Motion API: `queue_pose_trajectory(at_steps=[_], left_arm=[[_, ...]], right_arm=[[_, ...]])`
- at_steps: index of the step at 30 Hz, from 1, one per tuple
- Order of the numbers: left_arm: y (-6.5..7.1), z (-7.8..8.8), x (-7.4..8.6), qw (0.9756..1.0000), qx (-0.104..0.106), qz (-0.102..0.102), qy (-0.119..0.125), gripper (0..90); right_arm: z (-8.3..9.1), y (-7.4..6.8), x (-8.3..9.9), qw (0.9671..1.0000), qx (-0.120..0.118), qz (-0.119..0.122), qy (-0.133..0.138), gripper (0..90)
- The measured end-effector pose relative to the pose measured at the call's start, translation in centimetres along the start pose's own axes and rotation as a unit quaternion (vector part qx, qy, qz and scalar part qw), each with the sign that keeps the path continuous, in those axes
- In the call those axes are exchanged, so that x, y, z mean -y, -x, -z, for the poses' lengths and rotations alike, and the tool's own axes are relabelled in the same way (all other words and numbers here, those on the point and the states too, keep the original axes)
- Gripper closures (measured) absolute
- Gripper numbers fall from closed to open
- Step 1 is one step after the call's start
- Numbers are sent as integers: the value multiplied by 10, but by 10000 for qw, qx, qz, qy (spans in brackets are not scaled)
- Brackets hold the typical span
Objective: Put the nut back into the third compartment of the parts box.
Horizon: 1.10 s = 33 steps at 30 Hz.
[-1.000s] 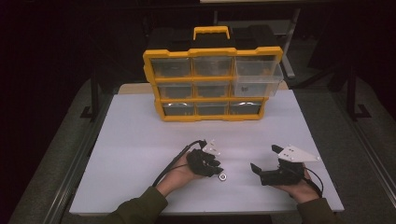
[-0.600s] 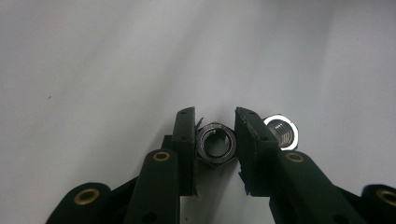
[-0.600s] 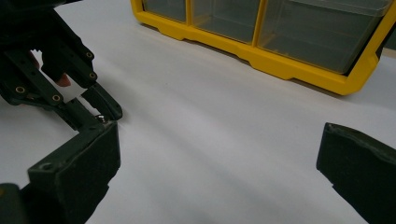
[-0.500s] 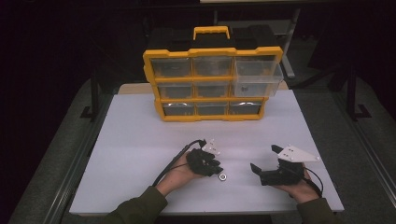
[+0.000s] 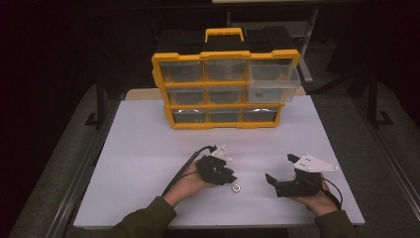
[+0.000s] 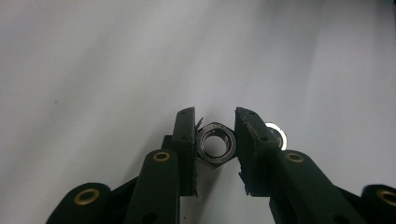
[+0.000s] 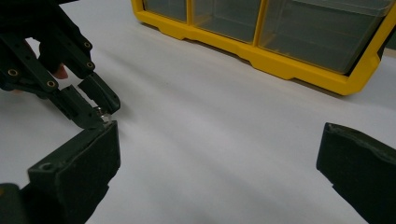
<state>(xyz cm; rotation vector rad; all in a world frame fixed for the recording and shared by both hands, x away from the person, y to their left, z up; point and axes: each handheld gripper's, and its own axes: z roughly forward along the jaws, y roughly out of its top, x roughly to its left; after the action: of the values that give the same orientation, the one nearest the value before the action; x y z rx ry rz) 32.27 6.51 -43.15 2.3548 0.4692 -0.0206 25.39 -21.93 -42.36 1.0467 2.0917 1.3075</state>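
Left gripper point(image 6: 215, 140) is clenched on a steel hex nut point(image 6: 215, 143), both pads pressing its flats, the nut's hole facing the camera. A second shiny ring-like piece, maybe a washer point(image 6: 276, 133), sits just behind the jaw on the right side of the left gripper view; can't tell if it touches. In the high view a small metal ring point(image 5: 237, 188) lies on the white table point(image 5: 148, 148) just beyond the left gripper's point(image 5: 229, 177) tip. Right gripper point(image 5: 278, 171) is released, jaws spread wide with nothing between them, lying near the table's near edge, well apart from the left one. Lots of bare table ahead of both grippers up to the yellow drawer organizer point(image 5: 225, 89) at the far edge; its upper-right drawer point(image 5: 272, 89) sticks out toward the right gripper's side.
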Motion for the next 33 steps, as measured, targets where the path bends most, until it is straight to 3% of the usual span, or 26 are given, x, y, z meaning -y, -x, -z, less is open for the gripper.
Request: queue_pose_trajectory(at_steps=[6,8,18,27,33], left_arm=[[-2,7,-5,9999,89,43,76,706],[-3,12,-8,10000,68,-36,43,706],[-6,29,-19,9996,50,71,256,706],[-10,40,-30,9997,39,-43,245,706],[-11,46,-38,9994,78,1,342,706]], right_arm=[[1,1,0,10000,22,-25,12,0],[1,0,0,10000,13,-44,4,0],[0,0,0,10000,13,-38,9,0],[1,0,0,10000,15,-55,0,0],[1,0,0,10000,12,-50,8,0]])
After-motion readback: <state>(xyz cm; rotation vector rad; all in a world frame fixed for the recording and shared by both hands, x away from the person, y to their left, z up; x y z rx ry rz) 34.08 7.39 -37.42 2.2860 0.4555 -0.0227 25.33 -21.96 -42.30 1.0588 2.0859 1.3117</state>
